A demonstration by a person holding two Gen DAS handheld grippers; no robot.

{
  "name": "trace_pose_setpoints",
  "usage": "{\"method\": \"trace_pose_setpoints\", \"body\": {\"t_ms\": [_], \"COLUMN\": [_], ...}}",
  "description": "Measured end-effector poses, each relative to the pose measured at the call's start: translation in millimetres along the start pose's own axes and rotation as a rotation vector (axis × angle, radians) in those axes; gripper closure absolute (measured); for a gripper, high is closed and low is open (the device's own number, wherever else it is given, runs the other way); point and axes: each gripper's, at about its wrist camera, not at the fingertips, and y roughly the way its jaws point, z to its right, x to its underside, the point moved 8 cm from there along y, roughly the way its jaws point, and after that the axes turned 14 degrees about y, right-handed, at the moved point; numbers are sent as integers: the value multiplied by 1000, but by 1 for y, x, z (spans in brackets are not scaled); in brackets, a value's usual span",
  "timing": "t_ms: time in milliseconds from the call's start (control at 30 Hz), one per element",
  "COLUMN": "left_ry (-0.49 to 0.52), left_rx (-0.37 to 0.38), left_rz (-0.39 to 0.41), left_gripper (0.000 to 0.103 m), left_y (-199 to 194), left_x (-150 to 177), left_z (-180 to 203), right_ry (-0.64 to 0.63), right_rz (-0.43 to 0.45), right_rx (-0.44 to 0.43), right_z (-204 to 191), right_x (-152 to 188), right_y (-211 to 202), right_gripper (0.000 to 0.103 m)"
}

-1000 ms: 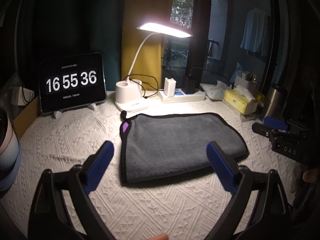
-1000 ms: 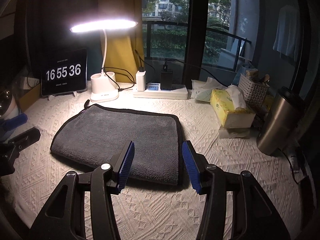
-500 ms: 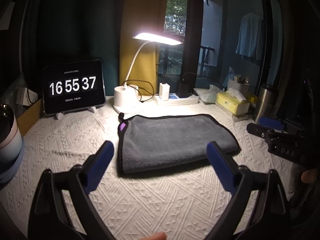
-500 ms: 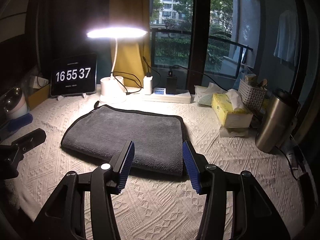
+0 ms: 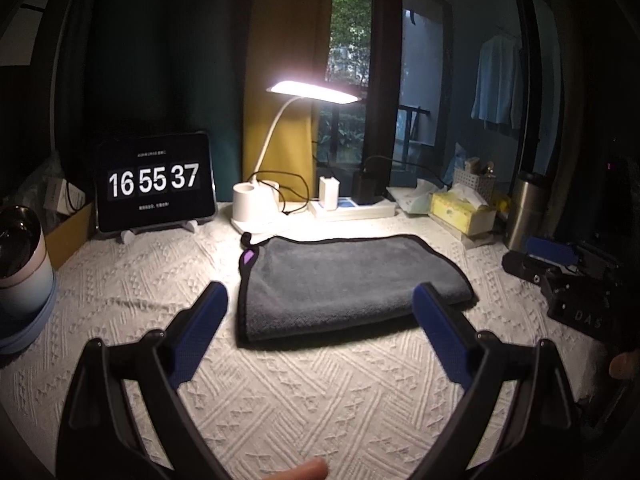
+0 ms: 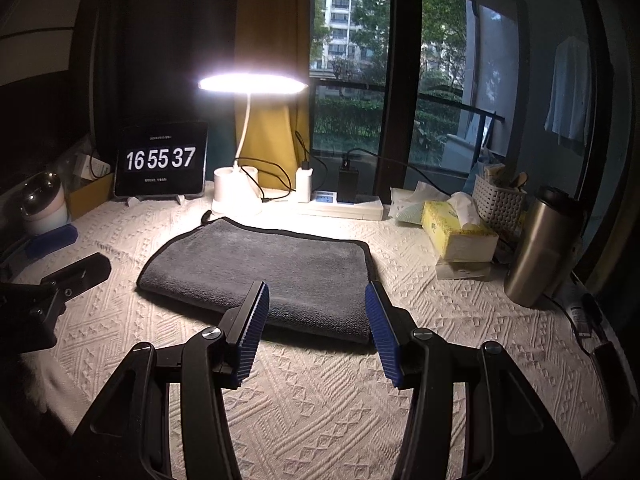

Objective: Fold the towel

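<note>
A grey towel [image 5: 344,284] with black trim lies folded flat on the white textured tablecloth; it also shows in the right wrist view [image 6: 264,268]. My left gripper [image 5: 320,300] is open and empty, held above the cloth just in front of the towel's near edge. My right gripper [image 6: 316,296] is open and empty, above the towel's near right corner. The right gripper shows at the right edge of the left wrist view [image 5: 560,276]. The left gripper shows at the left edge of the right wrist view [image 6: 56,284].
At the back stand a tablet clock [image 5: 154,186], a lit desk lamp [image 5: 260,208] and a power strip [image 6: 340,208]. A tissue box [image 6: 456,232], basket [image 6: 498,200] and steel flask [image 6: 540,252] are at the right. A cup [image 5: 20,268] is at the left.
Both grippers have drawn back and up from the towel, so it looks smaller and farther. The towel has not moved. The clock went from 16:55:36 to 16:55:37.
</note>
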Motion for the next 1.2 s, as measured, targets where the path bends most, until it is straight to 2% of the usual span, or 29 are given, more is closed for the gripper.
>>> {"method": "trace_pose_setpoints", "body": {"t_ms": [400, 900, 1200], "left_ry": [-3, -5, 0], "left_rx": [-22, -39, -30], "left_rz": [46, 167, 162], "left_gripper": [8, 8, 8], "left_y": [-22, -59, -63], "left_x": [12, 13, 19], "left_z": [0, 0, 5], "right_ry": [-10, 4, 24], "right_rz": [16, 129, 116], "right_rx": [15, 50, 64], "right_z": [-5, -9, -5], "right_x": [24, 32, 41], "right_y": [-19, -62, -65], "right_gripper": [50, 49, 49]}}
